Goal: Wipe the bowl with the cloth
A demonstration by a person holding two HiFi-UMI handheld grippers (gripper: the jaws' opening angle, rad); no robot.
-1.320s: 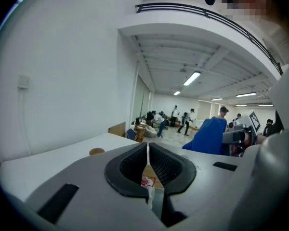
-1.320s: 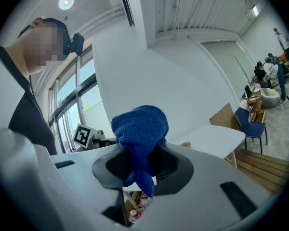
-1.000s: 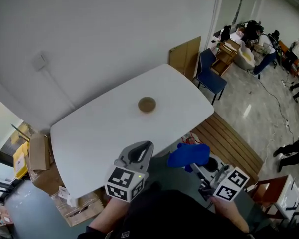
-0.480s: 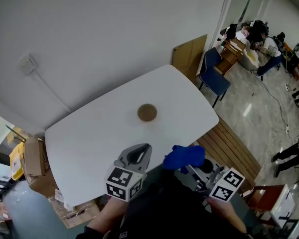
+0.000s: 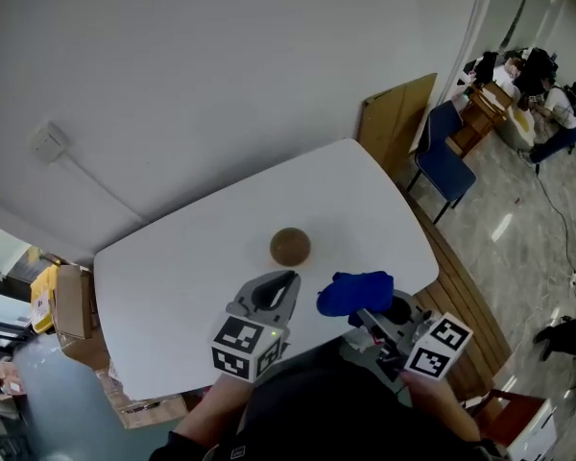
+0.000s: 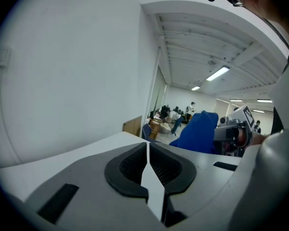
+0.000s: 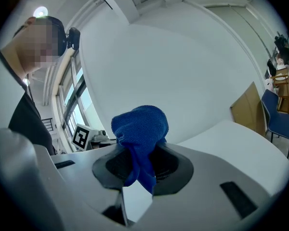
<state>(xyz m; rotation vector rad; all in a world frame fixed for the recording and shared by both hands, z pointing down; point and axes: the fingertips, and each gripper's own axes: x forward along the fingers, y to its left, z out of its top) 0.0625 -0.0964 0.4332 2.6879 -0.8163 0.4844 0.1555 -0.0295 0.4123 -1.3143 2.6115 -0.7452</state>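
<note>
Blue cloth (image 7: 139, 126) is bunched between the jaws of the right gripper (image 5: 372, 317), which pinch it so that a rounded wad stands above them and a tail hangs down between the pads. In the head view the cloth is over the near edge of the white worktop (image 5: 173, 267), just right of the left gripper (image 5: 272, 286). The left gripper's jaws are pressed together with nothing between them, and it points out over the near part of the worktop. The small brown bowl (image 5: 290, 247) sits alone near the middle of the worktop, beyond both grippers and apart from them and from the cloth. A chair (image 5: 444, 159) with a blue seat stands on the floor past the worktop's far right corner, beside a leaning wooden board (image 5: 394, 113)
</note>
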